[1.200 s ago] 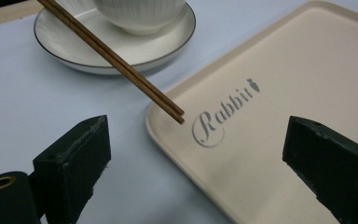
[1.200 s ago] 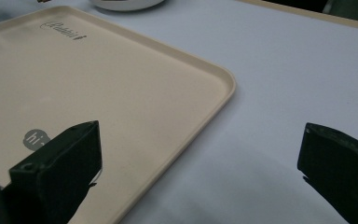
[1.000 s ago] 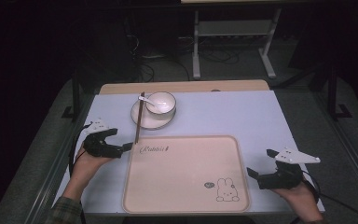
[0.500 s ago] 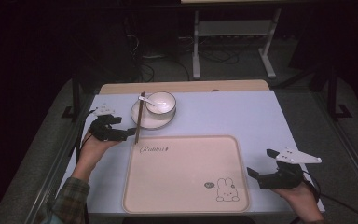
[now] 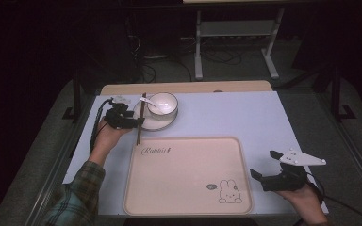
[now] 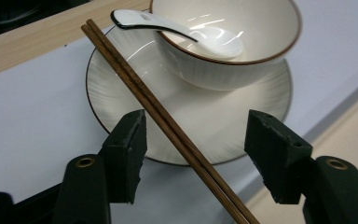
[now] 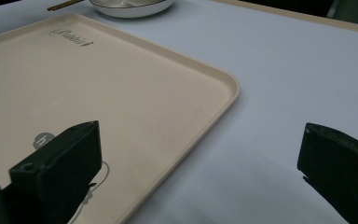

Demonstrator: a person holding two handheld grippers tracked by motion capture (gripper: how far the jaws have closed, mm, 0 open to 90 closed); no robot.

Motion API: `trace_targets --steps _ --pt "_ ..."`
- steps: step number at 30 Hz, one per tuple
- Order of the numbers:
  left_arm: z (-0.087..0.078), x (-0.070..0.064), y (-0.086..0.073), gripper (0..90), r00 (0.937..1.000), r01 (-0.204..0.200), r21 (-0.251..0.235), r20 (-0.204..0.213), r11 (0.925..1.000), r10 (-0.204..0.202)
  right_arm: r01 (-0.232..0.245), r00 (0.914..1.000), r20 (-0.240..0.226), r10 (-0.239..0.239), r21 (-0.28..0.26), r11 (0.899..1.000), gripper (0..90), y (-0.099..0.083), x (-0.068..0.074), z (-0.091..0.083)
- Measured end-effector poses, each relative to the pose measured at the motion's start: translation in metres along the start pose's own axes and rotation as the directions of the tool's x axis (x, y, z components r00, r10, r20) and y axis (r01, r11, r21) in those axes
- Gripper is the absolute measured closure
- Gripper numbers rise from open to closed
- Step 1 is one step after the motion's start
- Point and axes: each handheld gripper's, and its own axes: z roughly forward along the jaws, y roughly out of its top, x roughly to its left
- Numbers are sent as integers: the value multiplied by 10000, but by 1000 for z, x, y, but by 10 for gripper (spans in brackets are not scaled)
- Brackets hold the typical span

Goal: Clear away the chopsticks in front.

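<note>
A white bowl (image 5: 163, 104) (image 6: 223, 51) with a white spoon (image 5: 147, 100) (image 6: 177, 31) in it stands on a white plate (image 5: 162, 123) (image 6: 121, 98) at the table's back left. A pair of brown chopsticks (image 5: 140, 118) (image 6: 163, 119) leans across the plate's left rim. My left gripper (image 5: 134, 121) (image 6: 196, 149) is open, its jaws on either side of the chopsticks and apart from them. My right gripper (image 5: 264, 165) (image 7: 200, 172) hovers open over the table at the front right, beside the corner of the beige tray (image 5: 184, 188) (image 7: 121, 93).
The beige tray, printed with a rabbit (image 5: 228, 192), lies at the front middle of the pale blue table (image 5: 235, 117). A wooden strip (image 5: 188, 87) runs along the far edge. Dark floor, cables and a metal stand (image 5: 235, 33) lie beyond.
My left gripper has moved away from the front left and forward to the plate, and now straddles the chopsticks. The right gripper has stayed put.
</note>
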Motion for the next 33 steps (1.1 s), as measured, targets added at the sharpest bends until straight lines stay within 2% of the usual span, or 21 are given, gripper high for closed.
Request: trace_targets --steps 7,11,12,17,27,33 --pt "19 9 6 489 9993 208 495 -309 9986 -193 -17 10000 -37 17 -10 10000 0 0 0 -1" --pt "26 12 6 544 9988 419 581 -265 9974 -404 -19 10000 -60 19 -31 10000 0 -1 0 -1" --pt "30 14 6 555 9982 582 798 -203 9951 -567 -49 9999 -88 48 -60 10000 0 -1 0 -1" --pt "40 16 6 612 9971 735 1122 -266 9910 -709 -128 9999 -109 127 -89 9999 0 -1 0 -1" --pt "50 23 12 680 9943 1009 1112 -455 9887 -964 -197 9997 -150 195 -151 9997 0 -1 -1 -2" --pt "55 27 16 725 9937 1000 1150 -616 9883 -934 -241 9996 -155 239 -169 9996 0 -1 -2 -3"
